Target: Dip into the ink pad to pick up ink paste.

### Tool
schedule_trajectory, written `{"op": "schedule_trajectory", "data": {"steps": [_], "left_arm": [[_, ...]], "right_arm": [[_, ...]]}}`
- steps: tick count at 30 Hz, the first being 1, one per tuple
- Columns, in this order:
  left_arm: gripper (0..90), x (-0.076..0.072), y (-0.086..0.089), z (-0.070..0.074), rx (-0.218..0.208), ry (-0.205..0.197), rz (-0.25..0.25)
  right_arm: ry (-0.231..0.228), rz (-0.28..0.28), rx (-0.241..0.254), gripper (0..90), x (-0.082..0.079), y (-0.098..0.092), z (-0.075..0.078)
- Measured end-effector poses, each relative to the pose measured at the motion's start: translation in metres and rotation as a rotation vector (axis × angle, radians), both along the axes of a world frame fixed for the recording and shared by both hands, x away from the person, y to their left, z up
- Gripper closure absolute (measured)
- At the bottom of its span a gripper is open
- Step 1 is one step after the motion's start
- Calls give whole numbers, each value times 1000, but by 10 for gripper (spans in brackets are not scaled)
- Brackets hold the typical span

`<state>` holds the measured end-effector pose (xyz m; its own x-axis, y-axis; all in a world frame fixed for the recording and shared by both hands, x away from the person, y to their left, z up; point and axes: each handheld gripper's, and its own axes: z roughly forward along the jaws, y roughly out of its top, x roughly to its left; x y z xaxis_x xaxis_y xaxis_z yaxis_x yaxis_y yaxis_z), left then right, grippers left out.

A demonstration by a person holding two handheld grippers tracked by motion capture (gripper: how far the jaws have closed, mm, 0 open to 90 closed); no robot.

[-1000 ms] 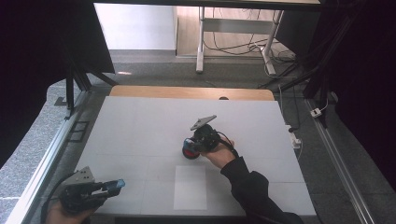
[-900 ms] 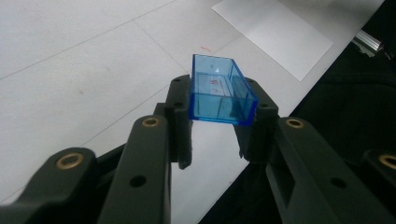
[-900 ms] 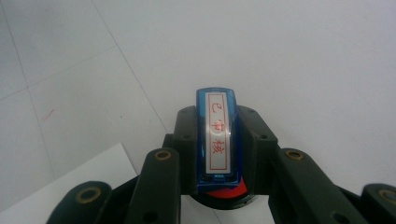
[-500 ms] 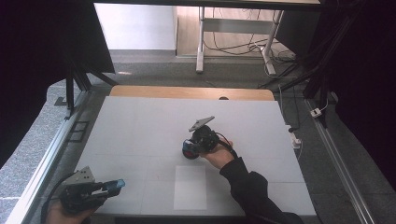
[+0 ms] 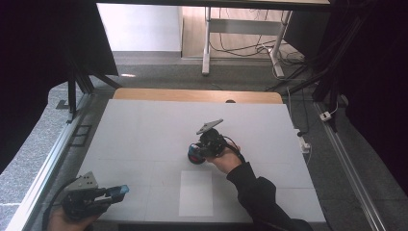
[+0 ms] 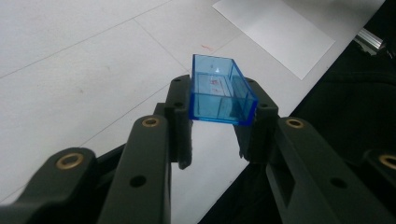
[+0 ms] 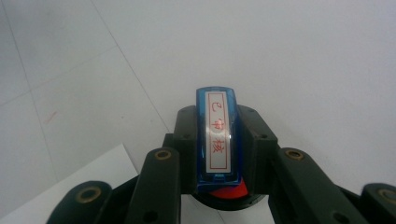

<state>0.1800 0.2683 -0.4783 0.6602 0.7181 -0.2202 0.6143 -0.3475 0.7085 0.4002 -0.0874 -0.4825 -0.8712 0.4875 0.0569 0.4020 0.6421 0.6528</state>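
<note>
Left gripper (image 6: pixel 219 140) pinches a clear blue cap (image 6: pixel 220 95) over the desk (image 5: pixel 144 130) edge, right gripper (image 7: pixel 217 154) clamps a stamp (image 7: pixel 218 135) mid-desk above red pad; risk: thin cap walls slipping, dropping off-desk.

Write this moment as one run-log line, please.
left gripper: shut on blue cap | right gripper: shut on blue stamp | white sheet: flat on table

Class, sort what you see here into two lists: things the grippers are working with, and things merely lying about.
In use:
- blue stamp, held in the right gripper
- clear blue cap, held in the left gripper

Lying about:
- white sheet on the table
- cables on the floor beyond
</note>
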Motion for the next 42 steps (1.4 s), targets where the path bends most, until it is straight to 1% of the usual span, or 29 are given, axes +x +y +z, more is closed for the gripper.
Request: {"op": "schedule_trajectory", "data": {"steps": [1,5,7,9,11,15,17,19,22,25,27,29,31,35,40,42], "left_arm": [[685,0,0,0,1,0,0],[686,0,0,0,2,0,-1],[685,0,0,0,3,0,0],[685,0,0,0,2,0,-1],[685,0,0,0,3,0,-2],[685,0,-1,0,4,2,-3],[685,0,-1,0,6,2,-3],[685,0,-1,0,6,2,-4],[686,0,-1,0,7,2,-4],[686,0,-1,0,6,3,-5],[686,0,-1,0,6,3,-5],[685,0,-1,0,6,2,-2],[686,0,-1,0,7,2,-2],[685,0,-1,0,5,2,-3],[686,0,-1,0,5,4,-4],[686,0,0,0,4,6,-5]], "right_arm": [[7,-1,2,717,1,-1,0],[44,-11,41,717,5,-5,-2],[48,-12,43,717,6,-6,-2],[40,-8,40,717,5,-5,-2],[23,-4,21,717,3,-3,-1],[-28,4,-19,717,-3,2,0],[-39,3,-31,717,-5,3,0],[-40,4,-25,717,-5,3,0],[-25,1,-10,716,-4,1,-1],[3,-5,22,717,0,-3,-2],[33,-14,51,717,3,-7,-4],[47,-19,70,716,5,-9,-5],[41,-17,69,716,4,-9,-5],[8,-3,38,716,1,-5,-3],[-6,-2,14,715,-1,-3,-2],[-10,2,14,715,-1,-2,-1]]}}
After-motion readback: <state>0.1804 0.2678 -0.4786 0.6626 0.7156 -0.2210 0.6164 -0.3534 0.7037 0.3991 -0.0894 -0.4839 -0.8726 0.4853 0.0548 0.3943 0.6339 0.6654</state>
